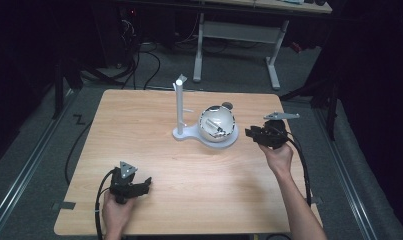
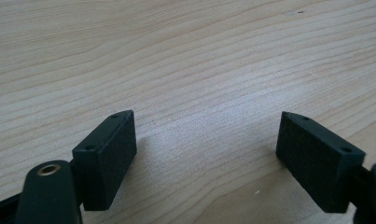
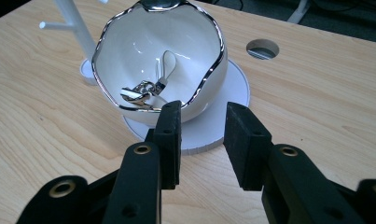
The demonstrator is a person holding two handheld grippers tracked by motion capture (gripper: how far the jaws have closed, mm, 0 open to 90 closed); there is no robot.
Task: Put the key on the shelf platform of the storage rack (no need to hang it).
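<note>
Your left gripper (image 1: 139, 186), jaws wide, rests near-left on the table (image 1: 154, 150); your right gripper (image 3: 200, 140), jaws narrow and empty, sits just right of the bowl (image 3: 160, 60) at centre.

Left hand-held gripper (image 1: 148, 182) and right hand-held gripper (image 1: 250, 132): matte black bodies, each topped by a grey three-cornered plate and trailing a black cable. Jaws: flat rectangular black pads with small recessed holes, carried on rounded black links with brass-coloured eyelets. Forearms bare, no sleeves visible.
</note>
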